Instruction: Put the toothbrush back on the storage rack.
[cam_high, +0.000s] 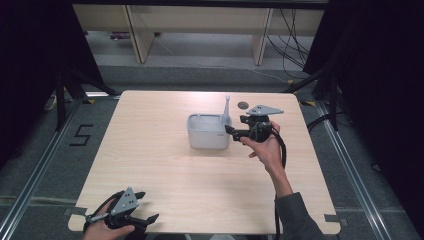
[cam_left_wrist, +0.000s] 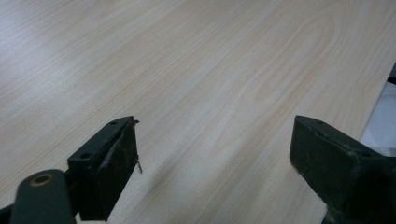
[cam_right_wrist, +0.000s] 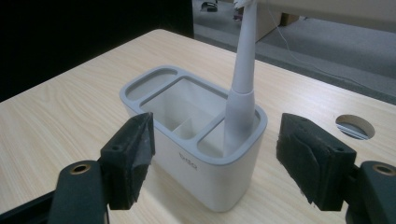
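A grey-white holder with several compartments stands near the middle of the wooden table. A grey toothbrush stands upright in its right-end compartment. In the right gripper view the holder and the toothbrush are close in front of the jaws. My right gripper is open, just right of the holder, with nothing between its jaws. My left gripper is open over bare table at the near left corner.
A round cable hole lies in the table behind the right gripper. Wooden furniture legs and cables stand on the floor beyond the far edge. Dark curtains hang at both sides.
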